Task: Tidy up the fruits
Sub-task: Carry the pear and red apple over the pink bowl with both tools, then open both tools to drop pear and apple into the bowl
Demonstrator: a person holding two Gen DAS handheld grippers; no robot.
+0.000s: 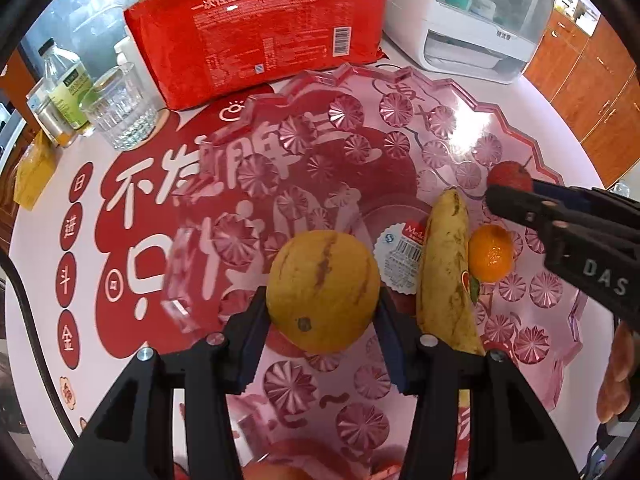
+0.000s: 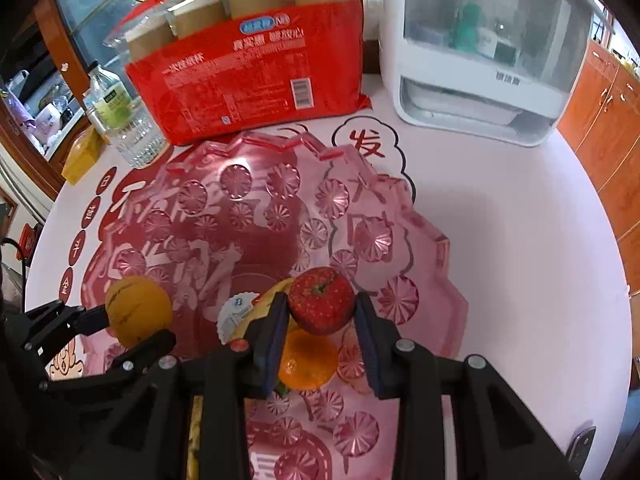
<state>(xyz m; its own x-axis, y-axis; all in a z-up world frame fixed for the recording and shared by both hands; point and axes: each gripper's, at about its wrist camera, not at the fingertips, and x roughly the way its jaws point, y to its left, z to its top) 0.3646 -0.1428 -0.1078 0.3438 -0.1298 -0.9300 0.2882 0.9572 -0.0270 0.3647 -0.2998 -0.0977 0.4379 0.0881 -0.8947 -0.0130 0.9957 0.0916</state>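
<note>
pink tray [image 1: 460, 92], rosettes | yellow streaked fruit [image 1: 322, 290] | red strawberry [image 2: 322, 306]

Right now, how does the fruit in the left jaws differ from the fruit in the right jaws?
The yellow fruit is larger, round and streaked brown; the strawberry is smaller, red and seeded, with a green stem. Both are gripped above the pink tray.

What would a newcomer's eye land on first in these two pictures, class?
The left gripper holds a yellow fruit over the pink dish. The right gripper grips a strawberry above an orange and banana lying in the dish. Behind stands a red bag.
</note>
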